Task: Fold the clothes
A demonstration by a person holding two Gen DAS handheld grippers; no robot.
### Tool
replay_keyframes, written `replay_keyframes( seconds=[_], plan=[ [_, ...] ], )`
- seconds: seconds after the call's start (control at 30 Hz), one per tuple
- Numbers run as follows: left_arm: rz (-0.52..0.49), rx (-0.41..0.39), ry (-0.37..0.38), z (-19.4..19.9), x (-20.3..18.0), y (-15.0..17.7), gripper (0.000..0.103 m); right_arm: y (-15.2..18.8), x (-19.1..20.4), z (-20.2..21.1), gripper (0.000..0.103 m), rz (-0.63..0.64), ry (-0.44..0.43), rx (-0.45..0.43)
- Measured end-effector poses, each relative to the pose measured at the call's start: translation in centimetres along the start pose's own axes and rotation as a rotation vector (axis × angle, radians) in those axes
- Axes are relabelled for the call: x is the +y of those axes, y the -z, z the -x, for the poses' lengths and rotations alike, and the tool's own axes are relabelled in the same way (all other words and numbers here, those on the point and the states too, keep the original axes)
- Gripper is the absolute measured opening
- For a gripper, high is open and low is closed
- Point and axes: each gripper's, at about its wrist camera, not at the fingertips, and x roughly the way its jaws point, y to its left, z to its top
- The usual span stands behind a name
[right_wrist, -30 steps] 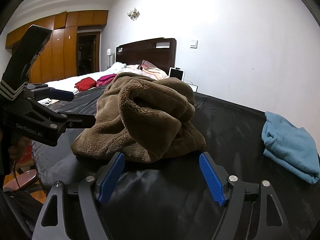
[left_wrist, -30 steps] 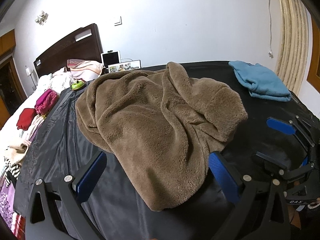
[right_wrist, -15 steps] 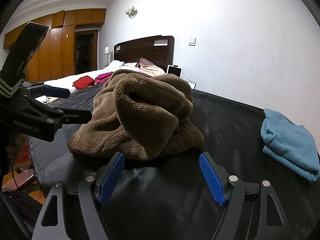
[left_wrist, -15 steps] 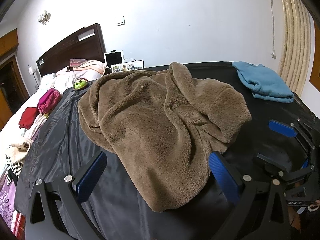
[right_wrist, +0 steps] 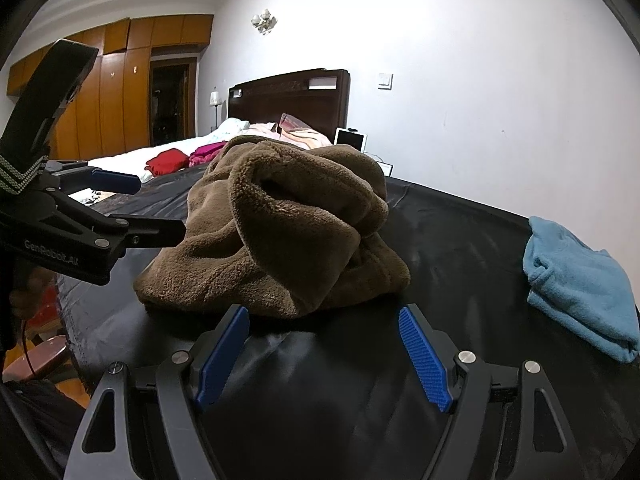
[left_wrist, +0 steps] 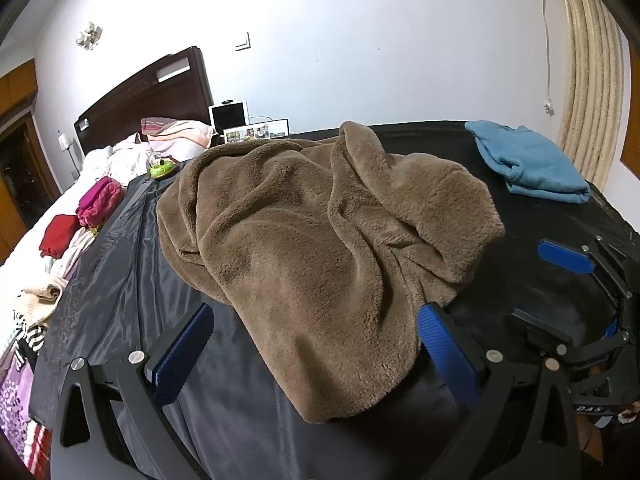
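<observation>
Right now, a crumpled brown fleece garment (left_wrist: 320, 248) is lying in a loose heap on the black glossy sheet (left_wrist: 120, 280) that is covering the work surface, its folds bunching up into a mound near the middle. The left gripper (left_wrist: 312, 344) is hovering just over the near edge of that garment, its blue-padded fingers (left_wrist: 182, 354) standing spread wide on either side of the drooping hem, pinching nothing. The right gripper (right_wrist: 324, 344) is pointing at the same heap from the other side, its blue ribbed fingers (right_wrist: 422, 362) also standing wide apart with only bare sheet between them, and the fleece is sitting just beyond the tips. In the right wrist view the left gripper (right_wrist: 136, 208) is showing from the side, reaching toward the garment's edge. A folded light-blue fleece garment (right_wrist: 580, 284) is resting well apart on the far right part of the sheet. Beyond the sheet, a bed with a dark wooden headboard (left_wrist: 148, 96) is carrying a red folded cloth (left_wrist: 58, 236) and a magenta bundle (left_wrist: 100, 202), and a small white tablet (left_wrist: 229, 118) is leaning by the wall.
</observation>
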Motion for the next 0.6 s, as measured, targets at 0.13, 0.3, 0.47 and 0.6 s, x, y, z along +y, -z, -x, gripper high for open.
replay_keyframes(
  seconds=[0.13,0.3,0.47,0.6],
  plan=[
    [0.002,0.003,-0.004,-0.1,0.0,0.0,0.102,0.1,0.1,0.0,0.079,0.001,0.003,0.001],
    [0.011,0.000,-0.003,-0.1,0.2,-0.1,0.102,0.1,-0.2,-0.2,0.079,-0.008,0.021,0.011],
    [0.050,-0.023,0.043,0.9,0.6,-0.9,0.102,0.1,-1.4,-0.6,0.079,-0.055,0.066,0.031],
    [0.064,-0.066,0.064,2.0,0.2,-2.2,0.102,0.2,-2.6,-0.7,0.079,-0.108,0.088,0.039]
  ],
)
